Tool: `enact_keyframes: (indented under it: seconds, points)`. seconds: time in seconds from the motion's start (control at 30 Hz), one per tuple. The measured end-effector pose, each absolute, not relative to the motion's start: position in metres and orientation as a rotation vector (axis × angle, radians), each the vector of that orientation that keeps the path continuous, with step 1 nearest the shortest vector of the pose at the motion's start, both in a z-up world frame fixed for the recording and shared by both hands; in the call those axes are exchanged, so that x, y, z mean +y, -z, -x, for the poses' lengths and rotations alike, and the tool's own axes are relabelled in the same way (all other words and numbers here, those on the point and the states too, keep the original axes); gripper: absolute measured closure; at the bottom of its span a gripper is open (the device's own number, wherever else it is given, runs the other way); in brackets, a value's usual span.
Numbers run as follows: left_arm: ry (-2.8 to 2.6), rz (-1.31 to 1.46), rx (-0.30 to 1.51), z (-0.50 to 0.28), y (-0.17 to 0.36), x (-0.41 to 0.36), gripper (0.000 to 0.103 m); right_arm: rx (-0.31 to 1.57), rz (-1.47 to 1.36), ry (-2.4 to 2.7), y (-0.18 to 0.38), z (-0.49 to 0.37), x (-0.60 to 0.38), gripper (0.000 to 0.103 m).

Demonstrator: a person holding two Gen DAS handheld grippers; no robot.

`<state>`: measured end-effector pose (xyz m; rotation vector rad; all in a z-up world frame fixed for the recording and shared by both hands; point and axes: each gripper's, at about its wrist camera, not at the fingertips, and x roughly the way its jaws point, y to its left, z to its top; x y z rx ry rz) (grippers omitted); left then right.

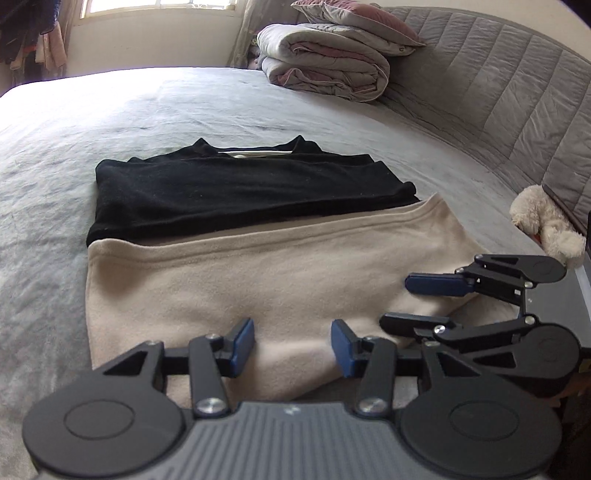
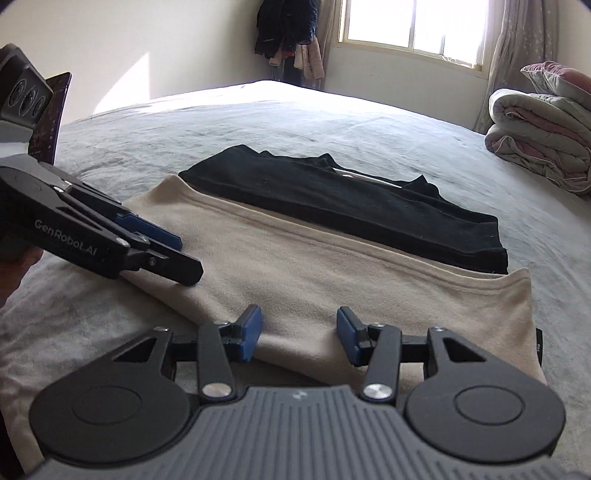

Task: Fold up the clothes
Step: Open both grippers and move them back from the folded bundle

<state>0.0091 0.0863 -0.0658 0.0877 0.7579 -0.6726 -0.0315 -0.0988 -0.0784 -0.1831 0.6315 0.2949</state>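
Note:
A beige garment [image 1: 280, 273] [image 2: 332, 269] lies flat on the grey bed, its near edge folded. Directly behind it, touching its far edge, lies a folded black garment [image 1: 240, 192] [image 2: 351, 210] with a pale strip showing at the collar. My left gripper [image 1: 293, 345] is open over the beige garment's near edge, cloth lying between the pads, not pinched. It appears from the side as the left gripper [image 2: 190, 258]. My right gripper [image 2: 299, 334] is also open over that near edge, further right. Seen from the left wrist, the right gripper [image 1: 397, 301] has its fingers apart at the cloth's right corner.
Grey bedspread [image 1: 92, 147] [image 2: 406, 122] spreads all round the garments. A folded duvet with a pillow [image 1: 328, 62] [image 2: 543, 136] sits at the bed's far end by the padded headboard [image 1: 517, 103]. A cream plush toy [image 1: 546, 225] lies at the right edge. Clothes hang by the window [image 2: 291, 33].

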Motion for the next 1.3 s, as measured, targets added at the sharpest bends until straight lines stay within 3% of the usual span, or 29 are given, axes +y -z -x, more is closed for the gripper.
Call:
enact_keyframes:
  seconds: [0.33, 0.53, 0.87, 1.13, 1.3]
  points:
    - [0.753, -0.177, 0.735, 0.008, 0.067, 0.097, 0.053, 0.643, 0.190, -0.325, 0.078, 0.038, -0.104, 0.053]
    - [0.808, -0.154, 0.738, 0.016, 0.063, 0.112, 0.045, 0.662, 0.168, -0.361, 0.070, 0.048, -0.113, 0.053]
    - [0.718, 0.106, 0.695, -0.010, 0.048, 0.132, 0.044, 0.603, 0.089, -0.302, 0.061, 0.040, -0.116, 0.053]
    - [0.726, -0.166, 0.709, -0.006, 0.070, 0.093, 0.037, 0.630, 0.133, -0.279, 0.078, 0.029, -0.112, 0.050]
    - [0.735, -0.189, 0.707, -0.002, 0.069, 0.098, 0.034, 0.627, 0.148, -0.282, 0.077, 0.033, -0.114, 0.047]
